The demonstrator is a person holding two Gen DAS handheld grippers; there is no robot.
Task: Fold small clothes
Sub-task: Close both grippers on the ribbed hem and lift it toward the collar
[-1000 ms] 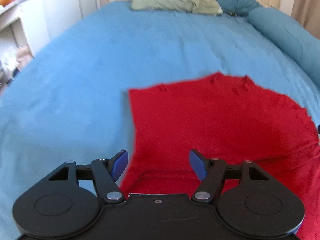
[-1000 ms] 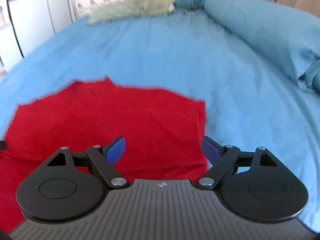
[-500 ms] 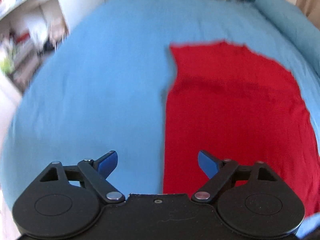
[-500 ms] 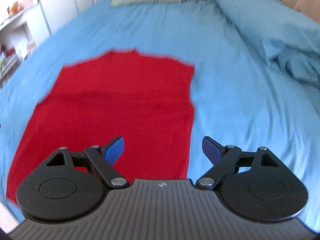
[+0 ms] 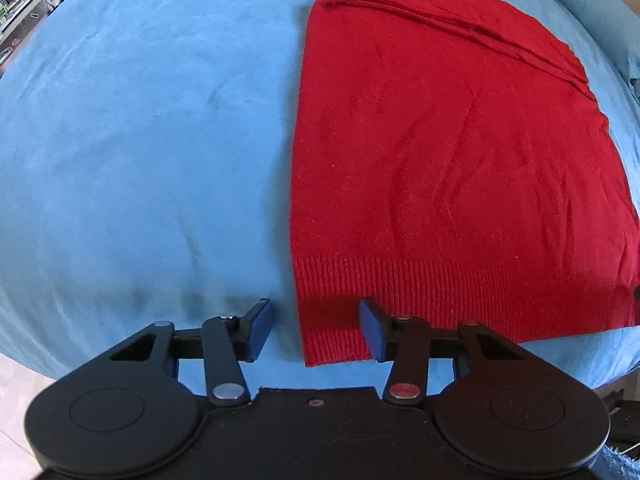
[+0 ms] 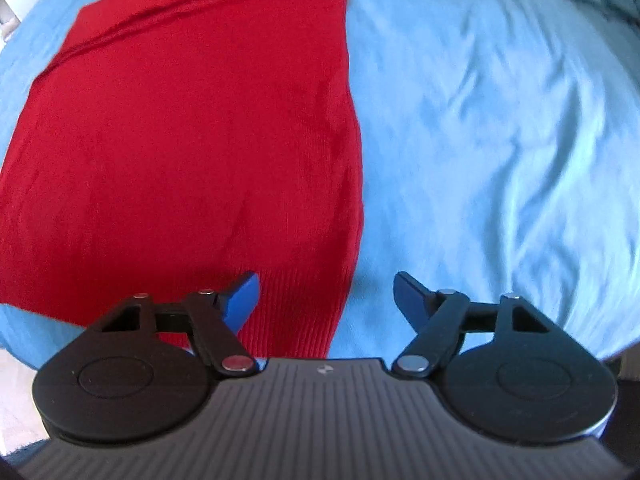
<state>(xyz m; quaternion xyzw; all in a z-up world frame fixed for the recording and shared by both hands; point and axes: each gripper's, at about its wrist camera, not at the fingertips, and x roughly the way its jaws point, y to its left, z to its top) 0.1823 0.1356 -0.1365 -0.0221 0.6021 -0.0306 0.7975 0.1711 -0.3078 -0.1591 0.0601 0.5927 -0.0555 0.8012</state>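
Left claw (image 5: pixel 316 330): pointing steeply down, jaws closing but not shut yet. Blue pads (image 5: pixel 260 328) a little apart, one on each side of the near left corner of the red top (image 5: pixel 440 160). Ribbed hem corner right there in the gap, one pad over the blue sheet (image 5: pixel 140 140), the other over the red knit. Not pinching the cloth yet, as far as can be seen.

Right claw (image 6: pixel 326 300): also pointing steeply down, jaws closing, still wide. Near right corner of the top (image 6: pixel 180 140) in the gap. Left pad (image 6: pixel 242 300) over the ribbed hem, right pad over the bare sheet (image 6: pixel 500 140). Not squeezing the cloth.

Past the claws: red top lying flat on the bed, hem toward the near edge, sides running straight away. A few soft wrinkles in the middle. A long folded ridge slanting across the far part, clear from the left camera. Right camera a bit blurry.

All around: blue sheet, smooth on the left, rumpled on the right. Shelves (image 5: pixel 16 12) far off at the top left, past the bed. Pale floor (image 6: pixel 16 400) showing just below the near edge of the bed.
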